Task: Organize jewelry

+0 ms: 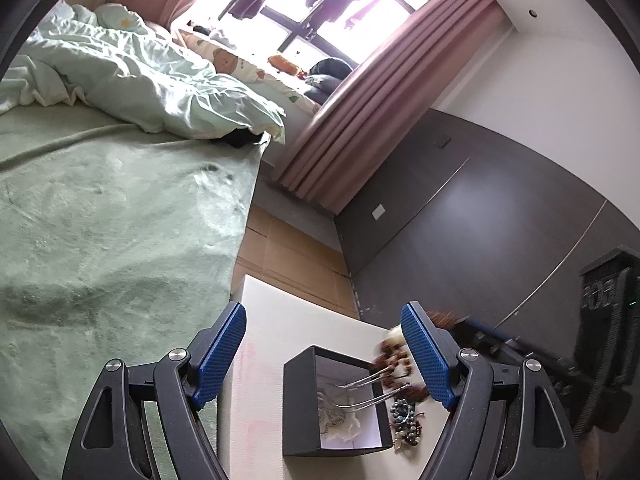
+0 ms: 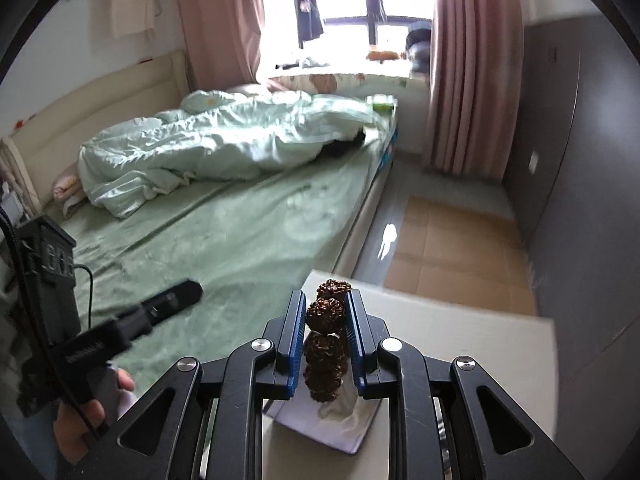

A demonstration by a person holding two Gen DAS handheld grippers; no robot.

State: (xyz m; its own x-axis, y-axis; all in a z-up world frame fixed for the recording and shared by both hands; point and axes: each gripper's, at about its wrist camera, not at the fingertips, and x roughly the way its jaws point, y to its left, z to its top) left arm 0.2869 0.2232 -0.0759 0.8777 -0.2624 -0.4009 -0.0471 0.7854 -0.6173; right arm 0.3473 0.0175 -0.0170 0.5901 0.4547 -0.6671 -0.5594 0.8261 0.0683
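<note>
Bedroom, white table by bed | my right tongs pinch brown bead string; my left tongs wide apart, empty | box has some jewelry; bead pile beside it still waits

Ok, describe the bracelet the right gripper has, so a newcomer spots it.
Start at the white table beside the green bed. Above it, the right gripper pinches a strand of beads. They are large, dark brown and rough, unlike the small beads beside the black box.
</note>
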